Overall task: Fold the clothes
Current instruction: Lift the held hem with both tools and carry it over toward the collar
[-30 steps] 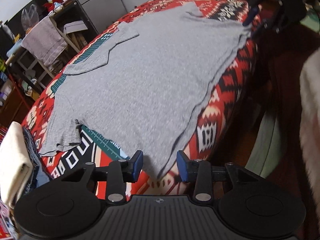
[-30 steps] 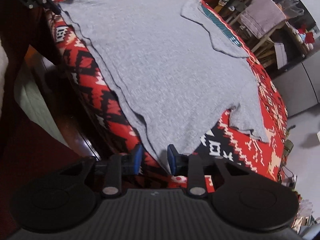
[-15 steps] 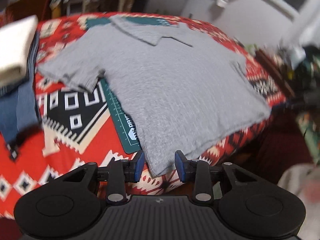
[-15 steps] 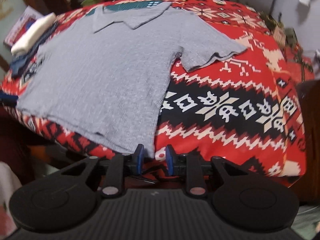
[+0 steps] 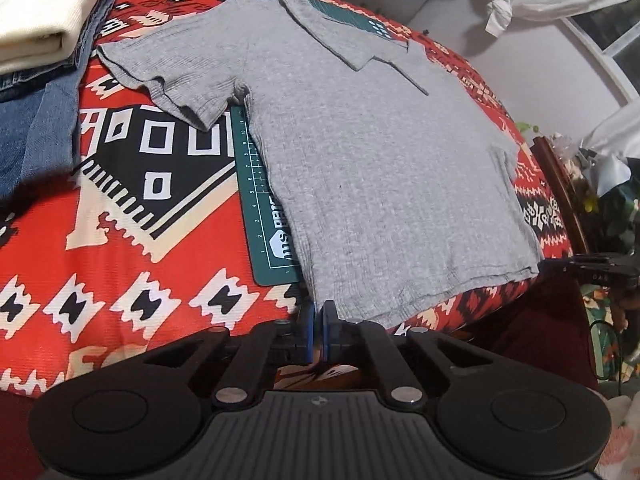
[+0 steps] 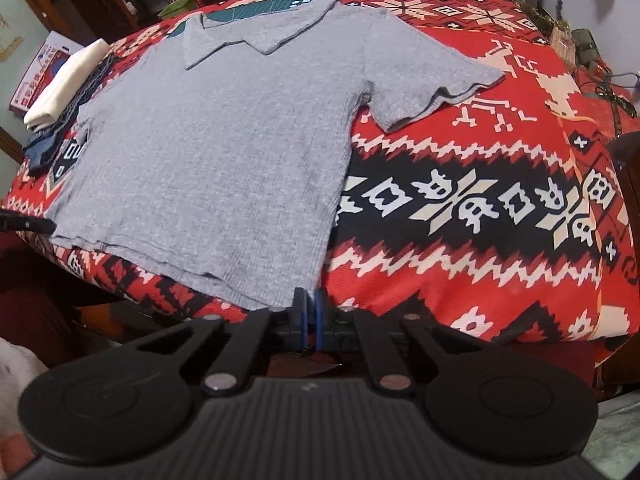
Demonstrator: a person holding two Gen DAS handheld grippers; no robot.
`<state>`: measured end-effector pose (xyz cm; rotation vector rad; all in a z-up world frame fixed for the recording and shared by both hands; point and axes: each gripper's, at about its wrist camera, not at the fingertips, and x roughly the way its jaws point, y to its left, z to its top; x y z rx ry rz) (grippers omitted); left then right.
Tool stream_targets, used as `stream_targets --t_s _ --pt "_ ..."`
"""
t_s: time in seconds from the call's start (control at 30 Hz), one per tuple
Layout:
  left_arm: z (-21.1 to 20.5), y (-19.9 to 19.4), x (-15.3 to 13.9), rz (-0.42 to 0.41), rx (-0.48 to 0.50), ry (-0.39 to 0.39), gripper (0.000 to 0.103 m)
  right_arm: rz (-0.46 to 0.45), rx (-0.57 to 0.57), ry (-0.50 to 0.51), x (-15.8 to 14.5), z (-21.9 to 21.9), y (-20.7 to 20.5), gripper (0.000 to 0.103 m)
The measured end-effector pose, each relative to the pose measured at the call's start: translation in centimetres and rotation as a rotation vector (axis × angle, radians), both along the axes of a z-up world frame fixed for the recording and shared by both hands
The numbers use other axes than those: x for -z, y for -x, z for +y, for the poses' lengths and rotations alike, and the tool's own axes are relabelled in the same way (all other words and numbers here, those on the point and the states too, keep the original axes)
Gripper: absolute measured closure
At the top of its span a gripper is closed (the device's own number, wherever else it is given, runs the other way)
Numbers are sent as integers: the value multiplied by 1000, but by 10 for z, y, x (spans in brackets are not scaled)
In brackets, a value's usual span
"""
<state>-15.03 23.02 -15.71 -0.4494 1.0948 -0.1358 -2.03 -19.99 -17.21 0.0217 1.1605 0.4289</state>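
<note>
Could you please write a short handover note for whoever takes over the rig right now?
Left gripper: shut on the near left hem corner of the grey polo shirt.
Right gripper: shut on the near right hem corner.
The shirt lies flat, collar far, both sleeves spread, partly over a green cutting mat on the patterned blanket.
Folded clothes are stacked at far left.
Done: shirt laid out, hem gripped.
Left: every fold, probably hem toward collar first.

A plain grey shirt [image 5: 384, 168] lies on a red, black and white zigzag-patterned cloth [image 5: 132, 272], over a dark green mat [image 5: 264, 216], beside blue jeans [image 5: 32, 128].
</note>
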Motion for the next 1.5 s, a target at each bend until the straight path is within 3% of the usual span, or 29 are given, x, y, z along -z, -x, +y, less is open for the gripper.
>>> stream_targets --t_s 0.17,0.4,0.7,1.03,1.5 --pt "11 3 -19 -41 -55 59 100 0 72 -111 -14 -12 -5 100" --pt "36 -24 -62 -176 -148 175 100 -102 130 -268 -61 -19 -43 100" --pt "78 -108 -98 -305 -245 161 100 -226 180 -333 -100 -12 -142 100" --pt "93 -172 -74 -286 -277 95 100 -241 227 -301 -73 -3 -235 100" --pt "111 -219 -29 -214 -328 61 97 -198 230 -220 -17 16 -291 99"
